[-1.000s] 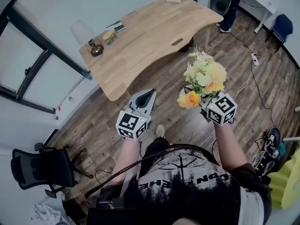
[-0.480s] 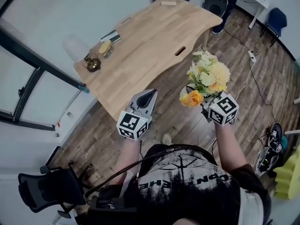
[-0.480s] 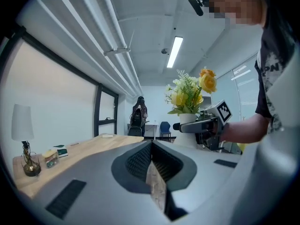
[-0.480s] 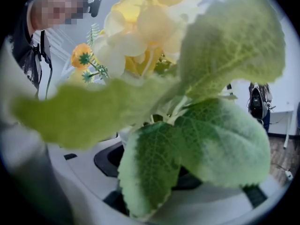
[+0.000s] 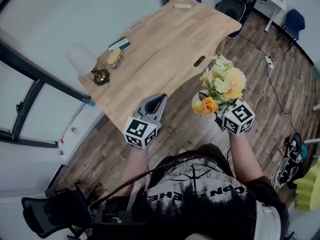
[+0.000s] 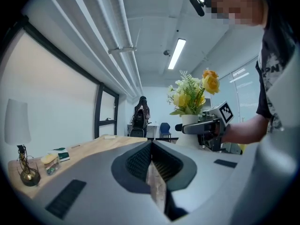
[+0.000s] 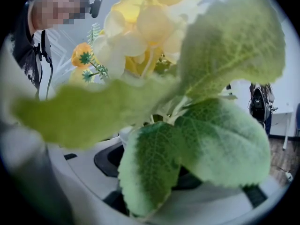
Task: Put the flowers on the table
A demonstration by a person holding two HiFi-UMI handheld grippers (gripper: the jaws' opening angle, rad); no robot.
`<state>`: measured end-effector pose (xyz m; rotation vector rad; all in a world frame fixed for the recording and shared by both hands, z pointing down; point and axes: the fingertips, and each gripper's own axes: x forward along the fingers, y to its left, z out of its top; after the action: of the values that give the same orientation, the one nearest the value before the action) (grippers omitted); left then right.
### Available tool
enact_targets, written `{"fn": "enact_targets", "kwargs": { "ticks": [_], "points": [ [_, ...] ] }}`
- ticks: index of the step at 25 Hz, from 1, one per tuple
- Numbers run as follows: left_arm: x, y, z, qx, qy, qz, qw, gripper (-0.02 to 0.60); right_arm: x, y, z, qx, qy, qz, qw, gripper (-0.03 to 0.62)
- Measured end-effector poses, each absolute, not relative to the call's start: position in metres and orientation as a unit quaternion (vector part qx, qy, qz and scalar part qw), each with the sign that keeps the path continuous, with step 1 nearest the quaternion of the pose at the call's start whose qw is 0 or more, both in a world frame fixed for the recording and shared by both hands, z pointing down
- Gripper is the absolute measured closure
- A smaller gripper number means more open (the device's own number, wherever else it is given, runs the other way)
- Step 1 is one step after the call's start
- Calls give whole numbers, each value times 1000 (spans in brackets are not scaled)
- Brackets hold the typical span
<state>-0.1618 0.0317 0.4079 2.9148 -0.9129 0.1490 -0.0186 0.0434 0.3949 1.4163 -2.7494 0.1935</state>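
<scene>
A light wooden table (image 5: 165, 44) with a small lamp (image 5: 81, 60) stands on a plank floor (image 5: 185, 129) beside a glass wall. The left gripper (image 5: 159, 100) has its fingers pressed together, empty. The right gripper (image 5: 209, 105) has its fingers clamped wide around a white vase of flowers (image 5: 222, 81), held in the air near the table's edge.

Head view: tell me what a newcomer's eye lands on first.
The yellow and white flowers stand out, upright in a white vase gripped by the right gripper over the wooden floor. Beyond them lies the pale wooden table, with a small lamp near its left edge. The left gripper hovers beside, fingers shut and empty.
</scene>
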Motion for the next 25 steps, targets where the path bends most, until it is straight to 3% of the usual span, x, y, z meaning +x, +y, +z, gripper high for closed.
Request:
{"fn": "enact_targets", "kwargs": {
  "ticks": [12, 25],
  "points": [
    [-137, -34, 430, 950, -301, 55, 58, 568, 4, -26, 409, 449, -890, 71, 23, 345],
    [-79, -174, 427, 928, -362, 59, 65, 568, 59, -186, 408, 379, -922, 70, 38, 345]
  ]
}}
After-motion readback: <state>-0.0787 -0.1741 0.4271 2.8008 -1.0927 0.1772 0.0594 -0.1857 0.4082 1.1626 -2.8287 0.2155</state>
